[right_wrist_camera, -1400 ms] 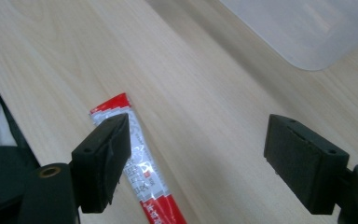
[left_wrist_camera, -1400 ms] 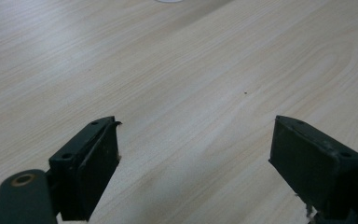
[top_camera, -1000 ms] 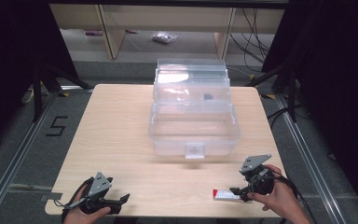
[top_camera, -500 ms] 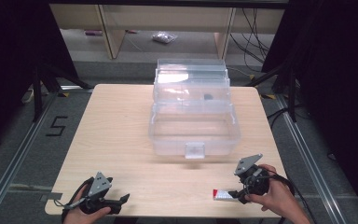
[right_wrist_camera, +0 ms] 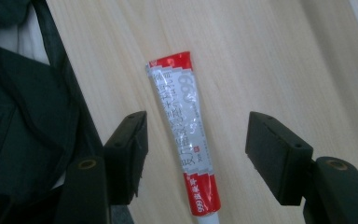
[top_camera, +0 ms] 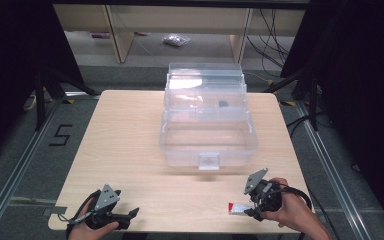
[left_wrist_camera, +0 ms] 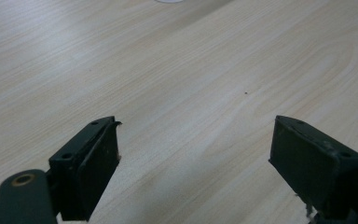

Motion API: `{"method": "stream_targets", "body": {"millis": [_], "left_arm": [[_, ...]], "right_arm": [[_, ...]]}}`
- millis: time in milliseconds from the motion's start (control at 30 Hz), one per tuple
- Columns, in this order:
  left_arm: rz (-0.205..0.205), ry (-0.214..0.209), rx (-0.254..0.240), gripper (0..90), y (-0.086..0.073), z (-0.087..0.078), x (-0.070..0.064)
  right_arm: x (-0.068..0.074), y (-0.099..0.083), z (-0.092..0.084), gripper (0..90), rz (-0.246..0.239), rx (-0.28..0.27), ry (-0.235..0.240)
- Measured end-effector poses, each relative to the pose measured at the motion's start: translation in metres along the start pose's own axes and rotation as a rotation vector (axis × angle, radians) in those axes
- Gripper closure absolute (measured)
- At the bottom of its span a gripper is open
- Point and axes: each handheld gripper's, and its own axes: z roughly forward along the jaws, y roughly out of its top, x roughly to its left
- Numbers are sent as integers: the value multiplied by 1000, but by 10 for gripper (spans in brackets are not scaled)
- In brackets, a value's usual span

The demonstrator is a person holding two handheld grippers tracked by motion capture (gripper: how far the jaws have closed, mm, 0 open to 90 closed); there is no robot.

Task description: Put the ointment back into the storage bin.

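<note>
A red and white tube (top_camera: 237,208) lies flat on the wooden table (top_camera: 130,140) near its front right edge. My right gripper (top_camera: 249,210) is lowered over the tube's right end. In the right gripper view the tube (right_wrist_camera: 182,116) runs lengthwise between the two jaws of this gripper (right_wrist_camera: 196,154). The jaws have just been closing, but a gap remains on each side, so the pads do not touch the tube. My left gripper (top_camera: 130,216) rests at the front left corner. It stands open over bare wood (left_wrist_camera: 193,158).
A clear plastic box (top_camera: 207,150) with its tiered lid swung back stands at the table's middle and far side. A small dark item (top_camera: 222,104) sits in its upper tray. Dark floor and shelving surround the table. A dark sleeve (right_wrist_camera: 23,116) is at the right gripper view's left.
My right gripper has shifted a little left and toward the near edge, settling over the tube's end. The left gripper and the box have stayed put.
</note>
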Motion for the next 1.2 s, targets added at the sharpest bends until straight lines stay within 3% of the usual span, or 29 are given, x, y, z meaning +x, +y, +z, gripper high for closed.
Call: {"method": "stream_targets", "body": {"millis": [67,100,133,167,333,433,467,500,533,567,600,767,800,933,1067,1133,1200], "left_arm": [[7,3,5,150,0,0,1],[0,-1,0,150,0,0,0],[6,3,5,150,0,0,1],[-10,-1,-11,150,0,1,-1],[-3,-3,-8,150,0,1,0],[-8,-2,-8,150,0,1,0],[-8,-1,-8,150,0,1,0],[-14,0,-10,150,0,1,-1],[-14,0,-10,150,0,1,-1],[-10,-3,-15,150,0,1,0],[-10,-3,-15,150,0,1,0],[-9,-4,-16,150,0,1,0],[-11,-3,-16,150,0,1,0],[-5,6,-8,150,0,1,0],[-7,2,-12,150,0,1,0],[-6,-5,-16,150,0,1,0],[-3,6,-8,150,0,1,0]], "right_arm": [[-1,1,3,428,-33,21,2],[0,1,5,437,-15,44,-3],[-1,2,7,448,-43,51,1],[-2,2,7,459,-51,66,9],[-1,2,14,504,-85,115,10],[0,3,17,528,-84,157,-7],[-1,2,19,539,-104,165,-7],[1,3,20,558,-86,181,-12],[-3,2,22,565,-124,182,-8],[-3,2,24,570,-128,186,-1],[-1,3,25,574,-106,198,-1],[-3,5,28,608,-107,228,12],[-5,4,29,615,-138,227,8],[-2,6,29,629,-117,247,7],[-5,7,33,651,-160,253,20],[-4,8,33,654,-139,263,24],[-6,8,36,665,-167,266,30]]}}
